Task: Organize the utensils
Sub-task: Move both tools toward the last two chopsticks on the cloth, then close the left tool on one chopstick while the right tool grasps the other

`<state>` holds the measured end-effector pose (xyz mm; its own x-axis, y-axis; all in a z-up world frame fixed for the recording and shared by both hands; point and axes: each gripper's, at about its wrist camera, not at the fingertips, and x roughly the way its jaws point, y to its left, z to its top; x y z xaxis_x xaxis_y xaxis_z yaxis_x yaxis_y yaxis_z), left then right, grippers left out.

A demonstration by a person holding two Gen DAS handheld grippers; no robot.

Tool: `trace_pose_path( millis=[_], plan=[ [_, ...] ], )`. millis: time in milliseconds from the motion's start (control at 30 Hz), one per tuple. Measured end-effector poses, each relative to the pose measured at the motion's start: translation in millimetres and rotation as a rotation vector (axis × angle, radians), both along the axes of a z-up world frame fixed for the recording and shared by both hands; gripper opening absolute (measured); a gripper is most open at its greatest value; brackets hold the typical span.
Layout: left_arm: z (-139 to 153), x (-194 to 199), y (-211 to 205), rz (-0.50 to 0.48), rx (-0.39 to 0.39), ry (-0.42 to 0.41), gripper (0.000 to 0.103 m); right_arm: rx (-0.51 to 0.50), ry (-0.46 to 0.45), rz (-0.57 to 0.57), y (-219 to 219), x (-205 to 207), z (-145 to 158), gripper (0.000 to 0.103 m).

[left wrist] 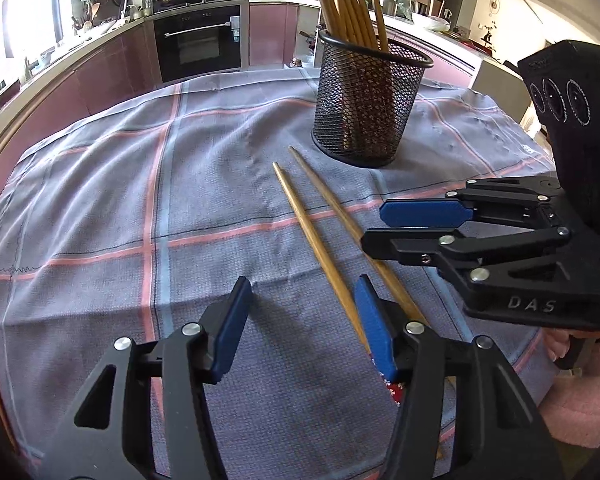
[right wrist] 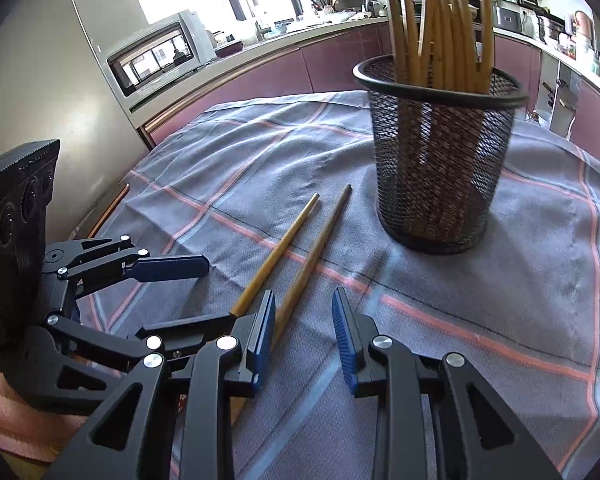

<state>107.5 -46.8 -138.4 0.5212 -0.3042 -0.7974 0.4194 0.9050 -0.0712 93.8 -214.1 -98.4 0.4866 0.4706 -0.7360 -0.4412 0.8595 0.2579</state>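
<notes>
Two wooden chopsticks (left wrist: pixel 316 236) lie side by side on the checked grey cloth (left wrist: pixel 100 200), tips toward a black mesh cup (left wrist: pixel 364 104) that holds several upright chopsticks. My left gripper (left wrist: pixel 300 328) is open and empty, low over the cloth, its right pad beside the chopsticks' thick ends. My right gripper (left wrist: pixel 376 224) is open, hovering over the right chopstick. In the right wrist view my right gripper (right wrist: pixel 304 332) is open with one chopstick (right wrist: pixel 312 256) passing by its left pad; the other chopstick (right wrist: pixel 276 256), the cup (right wrist: pixel 436 152) and my open left gripper (right wrist: pixel 172 292) also show.
The cloth (right wrist: pixel 520 280) covers a small table. Kitchen counters, an oven (left wrist: pixel 198 40) and pink cabinets run behind it. A microwave (right wrist: pixel 156 56) sits on the counter to the left. A pink cushion (left wrist: pixel 572 412) lies beyond the table's right edge.
</notes>
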Motion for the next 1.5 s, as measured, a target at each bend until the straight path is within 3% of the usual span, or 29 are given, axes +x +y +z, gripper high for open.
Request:
trace_pose_path(
  millis=[333, 867, 1033, 1500],
  plan=[
    [0, 11, 0, 0.019, -0.009, 0.006, 0.038, -0.077, -0.030, -0.006, 14, 7, -2, 0.023],
    [0, 22, -6, 0.036, -0.001, 0.006, 0.032, -0.079, -0.015, -0.029, 13, 12, -2, 0.019],
    [0, 24, -8, 0.047, 0.003, 0.005, 0.024, -0.062, -0.006, -0.039, 11, 11, -2, 0.012],
    [-2, 32, -7, 0.091, -0.020, 0.020, 0.010, -0.052, 0.002, -0.049, 12, 15, -3, 0.010]
  ],
)
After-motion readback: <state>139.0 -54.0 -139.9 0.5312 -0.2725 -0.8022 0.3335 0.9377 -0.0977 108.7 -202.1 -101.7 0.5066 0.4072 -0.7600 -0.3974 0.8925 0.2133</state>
